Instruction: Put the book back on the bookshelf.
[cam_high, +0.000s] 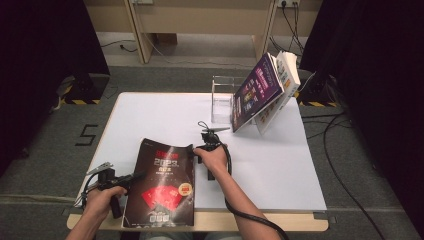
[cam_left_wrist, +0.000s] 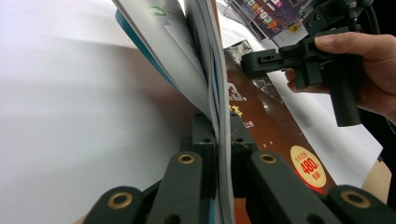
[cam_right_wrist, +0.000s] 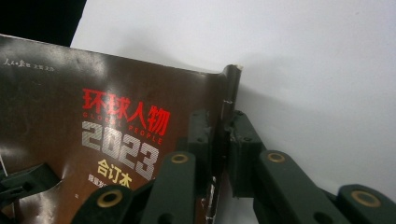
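Nearest the person's edge of the white tabletop (cam_high: 280, 170), the left tool (cam_high: 134, 177) is clamped on the left edge of a dark magazine (cam_high: 162, 182). From that tool's own camera the jaws pinch the stacked pages (cam_left_wrist: 215, 100) tight, and the sheets fan slightly above the grip. The right tool (cam_high: 196, 150) sits at the magazine's upper right corner with the cover edge (cam_right_wrist: 227, 95) between its jaws, and they look pressed onto it.

The step in hand appears to be lifting the magazine with two grips. To do it well, both hands should rise together and level, because a thick, floppy bundle of paper will sag between two holds and the glossy cover may slide out of a shallow bite. The right hold looks thin, catching mostly the curled corner, so a deeper bite would be safer before any lift.

The cover is slick and shiny, dark brown-black with red and silver lettering, and there is a round yellow sticker (cam_left_wrist: 309, 166) low on it. The corner is creased and worn pale.

Farther back, a clear plastic stand (cam_high: 222, 100) props up a purple magazine (cam_high: 257, 92) and a paler book (cam_high: 287, 80), both leaning, well apart from the work.
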